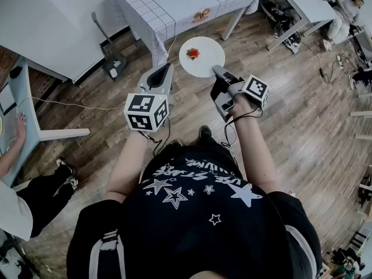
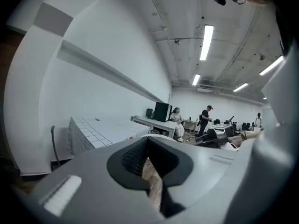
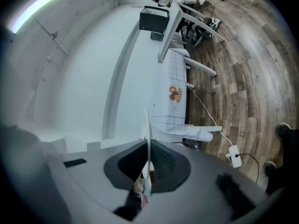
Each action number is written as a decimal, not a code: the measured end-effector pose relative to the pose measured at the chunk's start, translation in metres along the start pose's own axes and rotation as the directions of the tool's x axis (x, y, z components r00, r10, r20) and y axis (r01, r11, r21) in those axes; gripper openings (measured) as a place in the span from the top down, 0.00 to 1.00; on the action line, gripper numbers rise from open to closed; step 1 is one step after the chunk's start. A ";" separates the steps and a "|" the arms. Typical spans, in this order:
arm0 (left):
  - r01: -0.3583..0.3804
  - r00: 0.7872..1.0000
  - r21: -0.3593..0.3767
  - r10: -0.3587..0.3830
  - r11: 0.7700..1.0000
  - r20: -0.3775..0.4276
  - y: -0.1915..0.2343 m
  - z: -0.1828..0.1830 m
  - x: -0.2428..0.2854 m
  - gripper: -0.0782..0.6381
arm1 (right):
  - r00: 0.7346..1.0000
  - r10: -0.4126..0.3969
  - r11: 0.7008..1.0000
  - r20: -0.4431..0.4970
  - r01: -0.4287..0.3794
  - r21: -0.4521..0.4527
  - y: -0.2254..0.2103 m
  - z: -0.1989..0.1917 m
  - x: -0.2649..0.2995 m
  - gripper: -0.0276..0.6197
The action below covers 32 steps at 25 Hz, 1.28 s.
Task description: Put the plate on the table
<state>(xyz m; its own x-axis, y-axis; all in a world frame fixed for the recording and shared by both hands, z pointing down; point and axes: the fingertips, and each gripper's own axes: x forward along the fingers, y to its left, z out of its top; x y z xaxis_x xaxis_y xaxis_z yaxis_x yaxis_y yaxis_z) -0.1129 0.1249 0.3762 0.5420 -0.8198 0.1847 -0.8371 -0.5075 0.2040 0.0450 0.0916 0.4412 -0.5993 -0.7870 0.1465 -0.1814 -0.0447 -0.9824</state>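
Note:
A white round plate (image 1: 208, 56) with a small red piece of food (image 1: 193, 53) on it hangs level over the wooden floor. It is just in front of the table with the gridded white cloth (image 1: 186, 4). My right gripper (image 1: 216, 70) is shut on the plate's near right rim. In the right gripper view the plate (image 3: 148, 139) shows edge-on as a thin white line between the pads, with the gridded table (image 3: 175, 97) beyond. My left gripper (image 1: 164, 70) sits just left of the plate, apart from it, jaws together and holding nothing. The left gripper view shows the gridded table (image 2: 100, 127) ahead.
A large white table (image 1: 58, 28) stands at the left, with a seated person (image 1: 17, 173) beside it. A black-based stand (image 1: 113, 64) is near the gridded table's left corner. A cable (image 1: 70, 104) runs over the floor. Another desk (image 1: 305, 4) and clutter are at the top right.

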 end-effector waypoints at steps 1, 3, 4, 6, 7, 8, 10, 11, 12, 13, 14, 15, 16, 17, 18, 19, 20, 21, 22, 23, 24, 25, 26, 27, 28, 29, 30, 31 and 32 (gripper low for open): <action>0.001 1.000 0.001 -0.001 1.000 -0.001 0.002 0.001 -0.001 0.88 | 1.000 -0.009 1.000 -0.003 0.009 -0.003 0.001 -0.003 -0.001 0.92; 0.003 1.000 0.001 -0.003 1.000 -0.001 0.004 0.003 -0.005 0.88 | 1.000 -0.023 1.000 -0.008 0.023 -0.011 0.003 -0.009 -0.003 0.92; 0.006 1.000 0.000 -0.006 1.000 -0.002 0.004 0.003 -0.007 0.88 | 1.000 -0.029 0.999 -0.008 0.029 -0.016 0.004 -0.012 -0.004 0.92; 0.012 1.000 0.001 -0.012 1.000 -0.001 0.004 0.000 -0.012 0.88 | 1.000 -0.030 0.999 -0.003 0.030 -0.024 0.005 -0.018 -0.006 0.92; 0.015 1.000 0.002 -0.015 1.000 -0.002 0.004 -0.001 -0.015 0.88 | 0.999 -0.034 0.999 -0.001 0.034 -0.029 0.004 -0.021 -0.007 0.92; 0.017 1.000 0.004 -0.017 1.000 -0.003 0.003 -0.002 -0.017 0.88 | 0.999 -0.035 0.999 0.000 0.035 -0.031 0.003 -0.024 -0.008 0.92; 0.019 1.000 0.003 -0.019 1.000 -0.008 0.003 -0.003 -0.017 0.88 | 1.000 -0.014 1.000 -0.001 0.014 -0.021 0.002 -0.024 -0.007 0.92; 0.020 1.000 0.001 -0.020 1.000 -0.013 0.002 -0.002 -0.015 0.88 | 1.000 -0.005 1.000 -0.003 0.005 -0.013 0.002 -0.023 -0.005 0.92; 0.022 1.000 -0.001 -0.022 1.000 -0.020 0.002 -0.001 -0.012 0.88 | 1.000 -0.006 1.000 -0.006 0.006 -0.008 0.004 -0.022 -0.004 0.92; 0.024 0.999 -0.004 -0.024 1.000 -0.027 0.001 -0.001 -0.011 0.88 | 1.000 -0.017 1.000 -0.010 0.017 -0.006 0.006 -0.022 -0.005 0.92; 0.025 0.999 -0.005 -0.026 1.000 -0.033 0.001 -0.001 -0.011 0.88 | 0.999 -0.032 0.999 -0.013 0.032 -0.006 0.007 -0.024 -0.006 0.92; 0.026 0.999 -0.006 -0.027 1.000 -0.037 0.001 -0.002 -0.013 0.88 | 0.999 -0.042 0.999 -0.015 0.042 -0.007 0.008 -0.026 -0.007 0.92; 0.027 0.999 -0.005 -0.027 1.000 -0.038 0.000 -0.002 -0.016 0.88 | 0.999 -0.043 0.999 -0.016 0.043 -0.008 0.010 -0.028 -0.008 0.92; 0.027 0.999 -0.004 -0.027 1.000 -0.036 0.000 -0.003 -0.019 0.88 | 0.999 -0.038 0.999 -0.015 0.037 -0.007 0.010 -0.031 -0.008 0.92; 0.028 0.999 -0.003 -0.028 1.000 -0.031 0.001 -0.005 -0.023 0.88 | 1.000 -0.025 1.000 -0.013 0.025 -0.007 0.010 -0.034 -0.008 0.92; 0.028 0.999 -0.003 -0.028 1.000 -0.026 0.002 -0.007 -0.028 0.88 | 1.000 -0.010 1.000 -0.010 0.010 -0.010 0.010 -0.038 -0.009 0.92; 0.029 0.999 -0.003 -0.029 1.000 -0.020 0.003 -0.010 -0.033 0.88 | 1.000 0.001 1.000 -0.007 -0.001 -0.017 0.008 -0.042 -0.009 0.92; 0.029 0.999 -0.004 -0.029 1.000 -0.016 0.005 -0.012 -0.037 0.88 | 1.000 0.004 1.000 -0.006 -0.004 -0.023 0.007 -0.046 -0.010 0.92; 0.028 1.000 -0.005 -0.028 1.000 -0.014 0.006 -0.013 -0.040 0.88 | 1.000 -0.004 1.000 -0.007 0.004 -0.024 0.006 -0.050 -0.011 0.92; 0.026 1.000 -0.007 -0.026 1.000 -0.013 0.009 -0.014 -0.042 0.88 | 1.000 -0.017 1.000 -0.009 0.017 -0.021 0.005 -0.054 -0.011 0.92; 0.022 1.000 -0.009 -0.022 1.000 -0.012 0.011 -0.014 -0.043 0.88 | 0.999 -0.030 0.999 -0.012 0.029 -0.017 0.004 -0.056 -0.011 0.92; 0.019 1.000 -0.012 -0.019 1.000 -0.010 0.012 -0.013 -0.043 0.88 | 0.999 -0.039 0.999 -0.015 0.039 -0.014 0.002 -0.056 -0.011 0.92; 0.016 1.000 -0.016 -0.016 1.000 -0.009 0.013 -0.012 -0.043 0.88 | 0.999 -0.046 0.999 -0.017 0.046 -0.012 0.002 -0.056 -0.011 0.92; 0.013 1.000 -0.021 -0.014 1.000 -0.009 0.013 -0.012 -0.042 0.88 | 0.999 -0.050 0.999 -0.018 0.050 -0.010 0.001 -0.055 -0.012 0.92; 0.012 1.000 -0.025 -0.012 1.000 -0.013 0.013 -0.013 -0.042 0.88 | 0.998 -0.052 0.999 -0.018 0.052 -0.006 0.000 -0.053 -0.012 0.92; 0.012 1.000 -0.027 -0.012 1.000 -0.019 0.012 -0.015 -0.041 0.88 | 0.998 -0.053 0.999 -0.017 0.053 0.000 -0.001 -0.052 -0.013 0.92; 0.011 1.000 -0.027 -0.012 1.000 -0.026 0.012 -0.018 -0.040 0.88 | 0.998 -0.054 0.999 -0.016 0.054 0.006 -0.004 -0.050 -0.012 0.92; 0.011 0.999 -0.026 -0.011 1.000 -0.032 0.012 -0.020 -0.038 0.88 | 0.998 -0.055 0.998 -0.014 0.056 0.012 -0.006 -0.048 -0.011 0.92; 0.009 0.999 -0.024 -0.010 1.000 -0.037 0.012 -0.022 -0.035 0.88 | 0.998 -0.057 0.998 -0.014 0.057 0.016 -0.009 -0.045 -0.010 0.92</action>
<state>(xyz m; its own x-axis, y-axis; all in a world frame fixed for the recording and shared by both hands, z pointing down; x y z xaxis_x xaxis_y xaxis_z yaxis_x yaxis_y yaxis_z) -0.1407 0.1532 0.3930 0.5529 -0.8041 0.2182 -0.8300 -0.5085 0.2292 0.0170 0.1278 0.4537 -0.5988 -0.7745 0.2040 -0.2029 -0.0997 -0.9741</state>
